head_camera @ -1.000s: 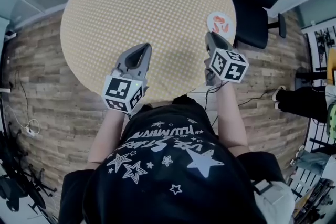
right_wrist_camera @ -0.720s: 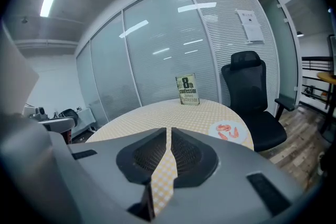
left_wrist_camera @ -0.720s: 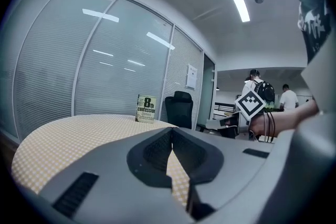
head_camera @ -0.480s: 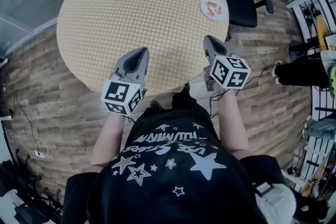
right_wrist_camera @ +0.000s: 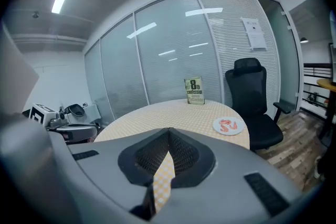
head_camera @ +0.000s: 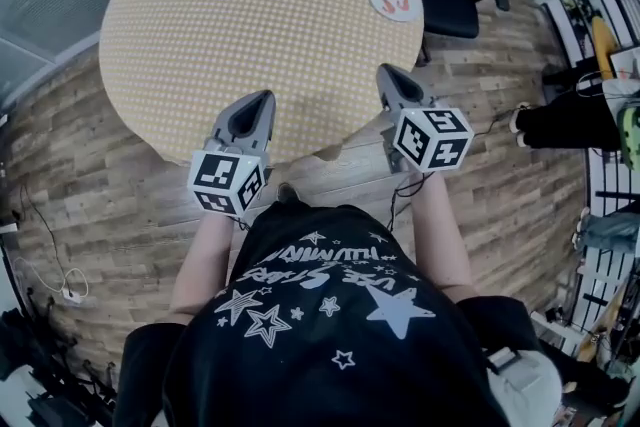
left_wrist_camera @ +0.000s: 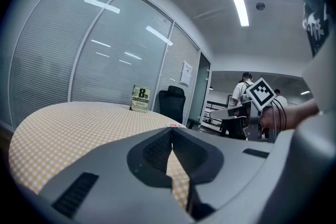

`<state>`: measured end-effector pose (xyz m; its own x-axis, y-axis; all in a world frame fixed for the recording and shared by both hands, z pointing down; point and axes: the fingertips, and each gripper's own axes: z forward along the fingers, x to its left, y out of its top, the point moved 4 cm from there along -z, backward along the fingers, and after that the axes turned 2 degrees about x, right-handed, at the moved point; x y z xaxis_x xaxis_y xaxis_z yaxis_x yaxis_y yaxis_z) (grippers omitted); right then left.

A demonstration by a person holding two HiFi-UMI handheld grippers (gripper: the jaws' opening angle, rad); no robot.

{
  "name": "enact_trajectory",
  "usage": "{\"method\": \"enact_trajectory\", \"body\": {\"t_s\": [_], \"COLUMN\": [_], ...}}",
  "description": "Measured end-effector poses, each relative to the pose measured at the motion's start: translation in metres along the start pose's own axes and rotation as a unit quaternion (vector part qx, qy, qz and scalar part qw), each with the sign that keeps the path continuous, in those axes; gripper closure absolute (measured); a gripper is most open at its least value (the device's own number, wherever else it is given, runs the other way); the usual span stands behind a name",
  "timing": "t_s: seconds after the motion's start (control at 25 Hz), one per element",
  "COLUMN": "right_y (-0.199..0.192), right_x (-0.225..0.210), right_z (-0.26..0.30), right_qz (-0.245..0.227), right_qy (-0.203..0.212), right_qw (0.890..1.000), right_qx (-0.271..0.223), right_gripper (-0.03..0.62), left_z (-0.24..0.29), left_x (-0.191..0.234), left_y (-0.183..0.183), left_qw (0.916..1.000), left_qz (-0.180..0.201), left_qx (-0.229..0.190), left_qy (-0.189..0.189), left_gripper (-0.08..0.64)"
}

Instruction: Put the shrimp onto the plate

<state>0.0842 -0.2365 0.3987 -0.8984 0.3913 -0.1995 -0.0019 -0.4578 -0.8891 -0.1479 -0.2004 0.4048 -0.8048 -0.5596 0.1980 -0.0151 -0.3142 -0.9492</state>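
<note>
The shrimp (head_camera: 397,1) are seen on the white plate (head_camera: 376,3), which sits at the rim of the round checkered tabletop (head_camera: 250,5), between 2 and 3 o'clock. From the right tongs (head_camera: 385,73) the plate is found at 12 o'clock, well apart. From the left tongs (head_camera: 262,99) it is found at about 2 o'clock, farther off. The shrimp are curled, so no long axis or heading can be made out. Both tongs are closed tip to tip, with nothing held between them. Compared with a second ago, the tongs have been drawn back to the near rim of the tabletop, and the gap to the plate has widened.
</note>
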Motion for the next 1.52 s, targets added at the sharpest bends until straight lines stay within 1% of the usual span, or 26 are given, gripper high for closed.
{"method": "enact_trajectory", "body": {"t_s": [0.16,0.4,0.64,0.92,1.16,1.32,1.52], "right_y": [-0.008,-0.037,-0.053,-0.075,-0.087,-0.091,-0.101], "right_x": [-0.004,-0.019,-0.028,-0.021,-0.010,-0.004,0.004], "right_z": [-0.024,-0.071,-0.116,-0.166,-0.203,-0.219,-0.227], "right_qz": [0.011,0.043,0.055,0.045,0.021,0.004,0.002], "right_qy": [0.003,-0.001,-0.003,0.015,0.043,0.068,0.095], "right_qw": [1.000,0.999,0.998,0.999,0.999,0.998,0.995], "right_qx": [-0.007,-0.005,-0.015,-0.014,-0.016,-0.018,-0.013], "right_gripper": [0.566,0.566,0.566,0.566,0.566,0.566,0.566], "left_z": [0.002,-0.009,-0.027,-0.052,-0.080,-0.096,-0.113], "left_x": [-0.026,-0.081,-0.122,-0.168,-0.203,-0.223,-0.239], "left_y": [0.000,-0.007,-0.022,-0.027,-0.033,-0.035,-0.039], "left_qw": [0.9999,0.9995,0.9994,0.9993,0.9993,0.9990,0.9984], "left_qz": [0.008,0.022,0.024,0.036,0.037,0.040,0.043], "left_qx": [0.002,0.008,0.017,0.007,-0.007,-0.012,-0.012], "left_qy": [-0.010,-0.022,-0.019,-0.012,0.005,0.018,0.034], "left_gripper": [0.551,0.551,0.551,0.551,0.551,0.551,0.551]}}
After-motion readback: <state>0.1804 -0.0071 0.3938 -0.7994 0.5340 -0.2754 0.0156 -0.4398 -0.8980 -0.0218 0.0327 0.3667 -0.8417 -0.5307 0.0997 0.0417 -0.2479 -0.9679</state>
